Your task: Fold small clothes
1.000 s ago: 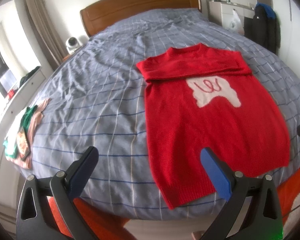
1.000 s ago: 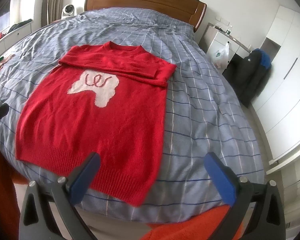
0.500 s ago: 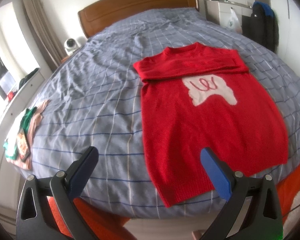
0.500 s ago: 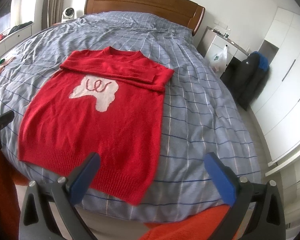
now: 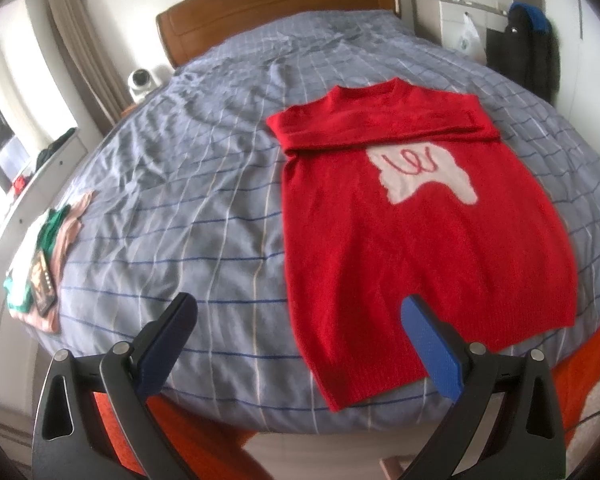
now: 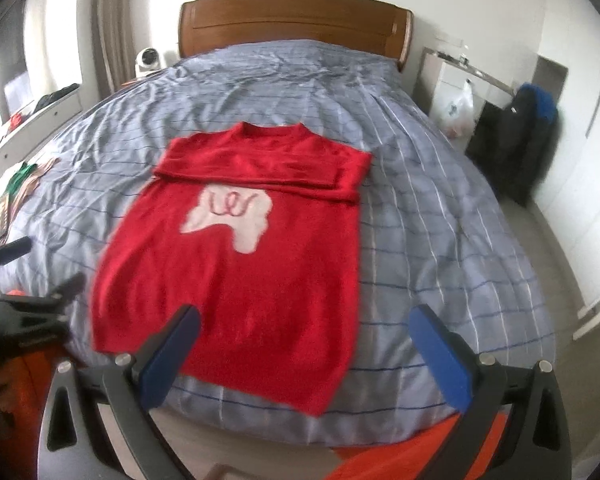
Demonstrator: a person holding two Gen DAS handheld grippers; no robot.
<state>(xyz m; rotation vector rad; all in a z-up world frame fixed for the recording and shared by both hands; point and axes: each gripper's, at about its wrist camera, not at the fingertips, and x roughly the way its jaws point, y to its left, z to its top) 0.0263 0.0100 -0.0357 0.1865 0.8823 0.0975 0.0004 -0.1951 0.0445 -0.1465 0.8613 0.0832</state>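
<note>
- My left claw is released, its jaws spread wide, holding nothing; it hangs at the foot edge of the bed.
- My right claw is likewise released and empty, at the same foot edge; my left claw appears at the left border of this view.
- The red sweater lies flat on the bed, front up, hem toward me and close to the foot edge.
- Its sleeves are folded across the chest, forming a band just above the white patch with the red squiggle.
- A small pile of other clothes rests at the bed's left edge, well apart from the sweater.
- Beyond the neckline: bare checked bedding, then the wooden headboard.
- A dark jacket hangs at the far right.
</note>
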